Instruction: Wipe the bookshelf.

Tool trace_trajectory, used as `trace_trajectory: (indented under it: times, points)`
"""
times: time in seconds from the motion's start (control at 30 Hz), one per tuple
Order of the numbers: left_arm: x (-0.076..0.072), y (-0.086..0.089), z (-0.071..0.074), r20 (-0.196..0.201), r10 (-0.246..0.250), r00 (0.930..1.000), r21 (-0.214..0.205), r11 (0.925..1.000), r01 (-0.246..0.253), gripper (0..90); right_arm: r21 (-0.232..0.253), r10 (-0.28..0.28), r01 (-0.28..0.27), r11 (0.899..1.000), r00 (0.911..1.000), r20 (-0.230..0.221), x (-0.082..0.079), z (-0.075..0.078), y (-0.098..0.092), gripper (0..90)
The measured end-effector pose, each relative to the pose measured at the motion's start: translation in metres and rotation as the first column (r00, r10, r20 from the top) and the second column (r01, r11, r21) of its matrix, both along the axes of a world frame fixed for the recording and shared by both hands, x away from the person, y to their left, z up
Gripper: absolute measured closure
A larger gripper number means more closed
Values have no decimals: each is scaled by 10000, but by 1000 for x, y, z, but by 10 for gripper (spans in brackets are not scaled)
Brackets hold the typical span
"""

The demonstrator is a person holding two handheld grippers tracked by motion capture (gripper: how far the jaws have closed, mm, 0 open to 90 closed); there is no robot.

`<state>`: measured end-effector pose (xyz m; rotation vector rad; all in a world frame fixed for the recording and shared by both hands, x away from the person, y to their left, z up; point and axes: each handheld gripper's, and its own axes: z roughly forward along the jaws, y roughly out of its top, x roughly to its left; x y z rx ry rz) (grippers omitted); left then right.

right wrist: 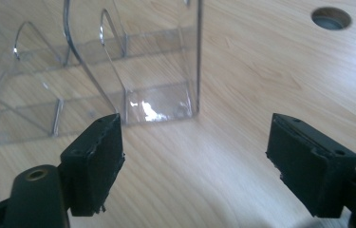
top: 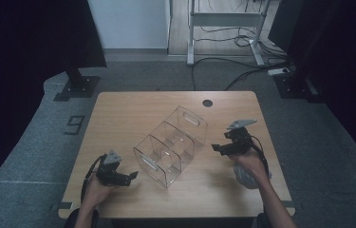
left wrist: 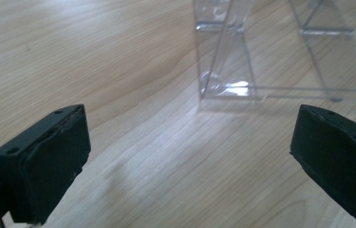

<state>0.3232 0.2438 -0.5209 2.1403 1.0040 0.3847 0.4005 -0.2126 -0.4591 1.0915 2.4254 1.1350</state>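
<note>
Clear glossy plastic on pale matt wood.
Transparent organizer (top: 171, 145): smooth, hard acrylic-looking plastic, bright glints along edges and base. Table (top: 133, 107): light wood-grain top, smooth, faint soft sheen, with a dark round grommet hole (top: 207, 103). Left gripper (left wrist: 190, 156) and right gripper (right wrist: 194, 156): matt black plastic bodies, pads of dull, slightly rough-edged rubbery stuff; grey matt plate (top: 241, 123) on top, metal or plastic hard to tell. Floor (top: 33, 137): grey, fuzzy carpet-like cloth.
</note>
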Motion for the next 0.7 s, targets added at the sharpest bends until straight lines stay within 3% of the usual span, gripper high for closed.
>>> trace_trajectory:
  times: [0.17, 0.3, 0.53, 0.7]
  points:
    - [1, -9, -1, 87, -91, 9999, 99, 9999, 90, 0, 111, 273, -273, 9996, 9996, 34, 14, -4, 17, 233]
    - [3, -18, -2, 125, -226, 9997, 276, 9994, 222, 0, -179, 511, -509, 9985, 9986, 110, 23, -8, 32, 250]
    - [7, -27, -5, 137, -205, 9997, 500, 9986, 198, 0, -160, 777, -775, 9969, 9969, 78, 34, -13, 43, 285]
    - [11, -28, -5, 177, 67, 9998, 481, 9988, -76, 0, 236, 1144, -1144, 9932, 9934, 4, 38, -16, 45, 322]
